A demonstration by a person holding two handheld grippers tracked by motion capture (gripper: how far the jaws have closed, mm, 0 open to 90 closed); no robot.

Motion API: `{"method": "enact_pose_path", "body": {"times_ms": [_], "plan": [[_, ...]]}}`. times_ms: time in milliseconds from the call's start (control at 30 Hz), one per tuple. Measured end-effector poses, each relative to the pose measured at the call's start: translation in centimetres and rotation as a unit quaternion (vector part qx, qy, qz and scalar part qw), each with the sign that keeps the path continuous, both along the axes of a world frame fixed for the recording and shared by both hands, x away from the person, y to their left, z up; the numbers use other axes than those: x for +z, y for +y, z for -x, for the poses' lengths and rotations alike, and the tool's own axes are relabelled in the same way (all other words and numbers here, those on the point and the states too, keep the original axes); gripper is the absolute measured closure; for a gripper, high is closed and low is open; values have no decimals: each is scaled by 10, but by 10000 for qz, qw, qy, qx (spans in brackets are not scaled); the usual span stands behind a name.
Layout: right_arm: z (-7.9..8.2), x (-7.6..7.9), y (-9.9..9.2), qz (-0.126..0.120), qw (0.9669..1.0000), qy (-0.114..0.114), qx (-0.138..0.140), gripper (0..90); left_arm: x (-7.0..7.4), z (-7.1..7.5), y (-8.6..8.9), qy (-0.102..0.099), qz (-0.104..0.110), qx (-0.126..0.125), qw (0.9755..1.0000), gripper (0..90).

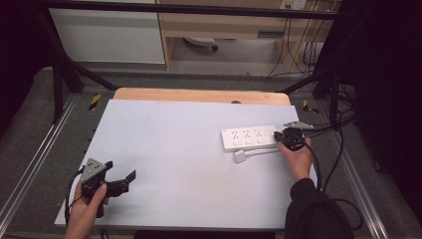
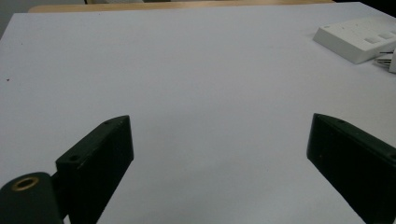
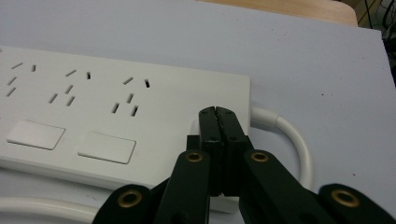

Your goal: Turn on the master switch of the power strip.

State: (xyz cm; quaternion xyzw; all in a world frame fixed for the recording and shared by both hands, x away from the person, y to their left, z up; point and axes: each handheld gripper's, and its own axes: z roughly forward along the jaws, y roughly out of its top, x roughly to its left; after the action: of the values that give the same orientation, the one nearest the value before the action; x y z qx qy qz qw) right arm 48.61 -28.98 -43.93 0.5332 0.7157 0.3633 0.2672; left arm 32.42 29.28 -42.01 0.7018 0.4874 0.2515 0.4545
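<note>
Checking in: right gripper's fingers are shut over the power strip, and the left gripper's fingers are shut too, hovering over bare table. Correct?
Not quite. The left gripper is open: the left gripper view shows its fingers spread wide apart over the bare table. The rest holds: the right gripper is shut, fingers pressed together over the end of the power strip.

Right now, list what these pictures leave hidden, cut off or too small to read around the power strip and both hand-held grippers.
- Third switch on the power strip: right gripper view, hidden under the shut right hand-held gripper.
- Strip's far end: left gripper view, cut off by the right edge.
- Plug prongs: high view, too small.
- Left hand-held gripper body: left gripper view, cut off at the bottom edge.
</note>
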Motion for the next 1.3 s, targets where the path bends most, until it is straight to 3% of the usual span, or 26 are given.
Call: {"method": "enact_pose_path", "body": {"times_ms": [833,1300], "plan": [[4,-6,1,-94,9997,-179,-113,900,-1,0,0,29,-57,0,10000,73],[4,-6,1,-113,9997,-171,-125,900,-1,0,0,41,-66,-1,10000,72]]}}
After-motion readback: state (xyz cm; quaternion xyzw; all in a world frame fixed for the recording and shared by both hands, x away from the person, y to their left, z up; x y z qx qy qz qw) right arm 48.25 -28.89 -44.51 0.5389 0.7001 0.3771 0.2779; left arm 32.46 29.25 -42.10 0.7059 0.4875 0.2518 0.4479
